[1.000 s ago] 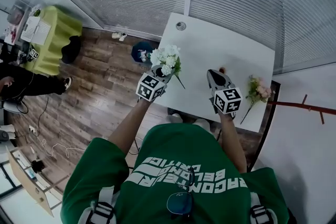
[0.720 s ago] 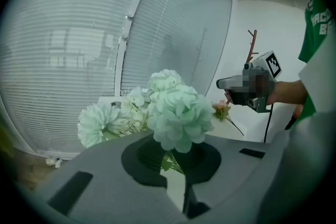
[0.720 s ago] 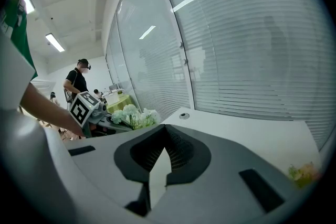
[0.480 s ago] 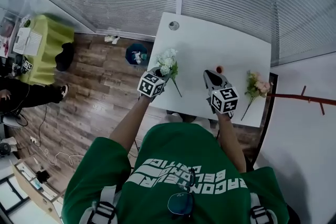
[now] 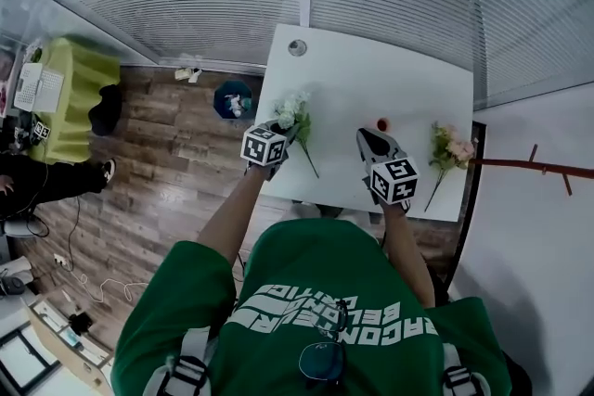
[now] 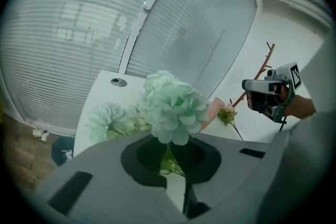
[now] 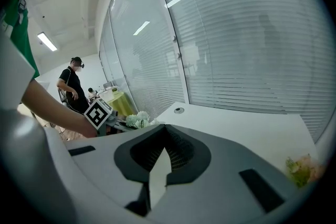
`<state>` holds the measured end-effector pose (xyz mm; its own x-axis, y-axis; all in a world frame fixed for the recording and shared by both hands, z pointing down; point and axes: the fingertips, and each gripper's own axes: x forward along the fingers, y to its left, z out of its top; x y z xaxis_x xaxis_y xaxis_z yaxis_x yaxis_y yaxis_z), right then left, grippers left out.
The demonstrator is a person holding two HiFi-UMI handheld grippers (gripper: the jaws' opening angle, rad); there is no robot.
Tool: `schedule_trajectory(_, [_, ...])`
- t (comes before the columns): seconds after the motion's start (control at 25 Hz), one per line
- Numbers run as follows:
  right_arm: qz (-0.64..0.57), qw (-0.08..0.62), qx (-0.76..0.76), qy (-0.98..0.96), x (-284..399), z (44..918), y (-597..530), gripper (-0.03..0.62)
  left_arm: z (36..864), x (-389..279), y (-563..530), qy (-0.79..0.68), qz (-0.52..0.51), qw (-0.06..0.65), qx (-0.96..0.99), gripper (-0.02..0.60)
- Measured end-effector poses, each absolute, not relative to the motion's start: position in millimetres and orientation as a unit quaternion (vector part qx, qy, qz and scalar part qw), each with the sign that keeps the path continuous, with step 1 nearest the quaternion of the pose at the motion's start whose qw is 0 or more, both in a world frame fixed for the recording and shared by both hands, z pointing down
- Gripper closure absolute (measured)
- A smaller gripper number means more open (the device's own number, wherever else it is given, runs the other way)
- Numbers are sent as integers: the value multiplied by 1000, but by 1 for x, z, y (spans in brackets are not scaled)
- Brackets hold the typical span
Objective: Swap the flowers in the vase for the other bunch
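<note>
the white bunch [image 5: 292, 111] sits in the left claw [image 5: 283, 130], its green stems pinched between the nearly closed jaws. in the left gripper view the blooms [image 6: 176, 107] rise right over the jaw tips of that claw [image 6: 170, 152], a big pale head in front and a smaller one off to the left. from the head view the bunch is at the left edge of the table [image 5: 371, 79], and a thin stem trails back past the claw toward the near edge. whether the blooms touch the tabletop cannot be told.

the vase [image 5: 381, 123], small and reddish, stands on the table well to the right of the white bunch and just ahead of the right claw [image 5: 371, 136]. in the left gripper view the vase [image 6: 214, 110] shows beyond the blooms.

the right claw is clenched, jaws together in its own view [image 7: 164, 152], gripping nothing. that view also catches the white bunch [image 7: 137, 120] at the far left.

the pink bunch [image 5: 452, 146] lies flat near the table's right edge, stem pointing to the near edge, apart from the vase and both claws. it shows low right in the right gripper view [image 7: 302, 169].

a round hole [image 5: 297, 47] sits in the table's far left corner.
</note>
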<state>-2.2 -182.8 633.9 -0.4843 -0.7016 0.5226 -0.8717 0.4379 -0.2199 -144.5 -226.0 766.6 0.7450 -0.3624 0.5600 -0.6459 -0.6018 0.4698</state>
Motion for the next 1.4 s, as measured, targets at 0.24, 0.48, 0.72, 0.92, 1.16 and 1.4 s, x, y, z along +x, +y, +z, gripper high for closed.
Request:
schedule_trajectory(0.24, [239, 185, 478, -825, 4, 634, -181, 581, 777, -146, -231, -302, 211, 359, 858, 555])
schedule_trajectory(0.48, [242, 188, 478, -823, 9, 636, -179, 582, 782, -144, -233, -306, 218, 360, 854, 555])
schedule_trajectory(0.72, [246, 190, 474, -824, 11, 637, -177, 581, 777, -147, -235, -320, 227, 346, 853, 555])
schedule_trajectory(0.92, [247, 191, 470, -826, 12, 635, -175, 582, 775, -151, -237, -340, 235, 337, 846, 524])
schedule_trajectory(1.16, [244, 190, 467, -829, 18, 631, -171, 580, 774, -161, -237, -372, 249, 332, 830, 443])
schedule_trajectory(1.4, [238, 187, 462, -834, 27, 626, -170, 581, 768, -165, -230, -390, 241, 343, 820, 436])
